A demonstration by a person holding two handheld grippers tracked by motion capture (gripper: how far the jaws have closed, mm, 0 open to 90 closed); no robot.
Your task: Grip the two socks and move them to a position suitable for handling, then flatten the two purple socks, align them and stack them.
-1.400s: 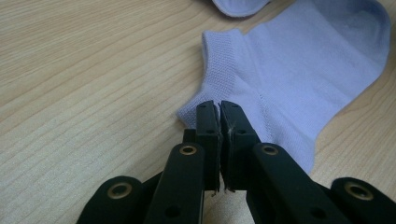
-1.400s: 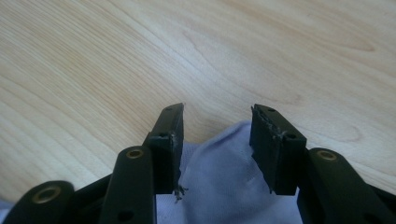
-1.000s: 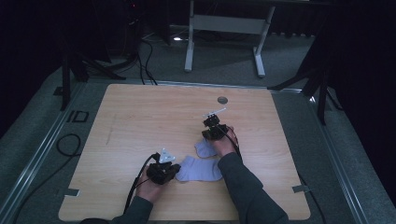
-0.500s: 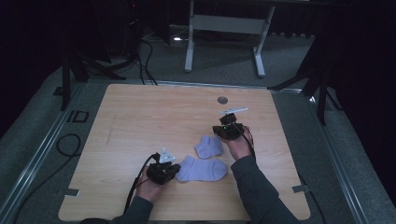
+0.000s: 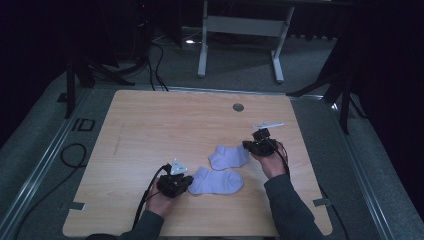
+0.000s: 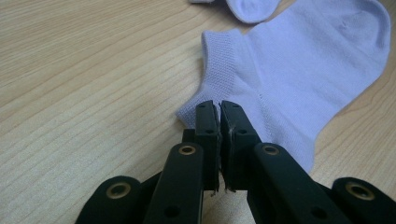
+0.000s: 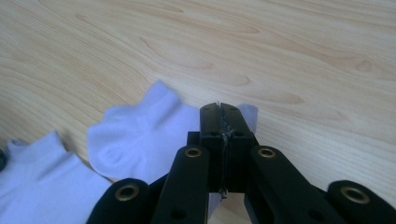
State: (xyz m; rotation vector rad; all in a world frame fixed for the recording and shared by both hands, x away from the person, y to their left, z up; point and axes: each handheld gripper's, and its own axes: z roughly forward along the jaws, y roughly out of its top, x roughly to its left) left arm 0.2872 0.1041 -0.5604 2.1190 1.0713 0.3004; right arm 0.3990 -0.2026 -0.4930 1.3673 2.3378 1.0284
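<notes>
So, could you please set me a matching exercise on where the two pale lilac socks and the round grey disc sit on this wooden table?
Things:
1. flat pale lilac knit sock
2. bunched pale lilac knit sock
3. round grey disc

Places:
A. set in the light wooden table near its far edge
B. its cuff corner at the closed jaws of the left gripper
C. its edge at the closed jaws of the right gripper

Pairs: 1-B, 2-C, 3-A.

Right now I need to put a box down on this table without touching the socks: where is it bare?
The far half of the table, up to the round grommet, and the left side are bare wood. The near right is crowded: the near sock, the far sock, the left gripper and the right gripper.
</notes>
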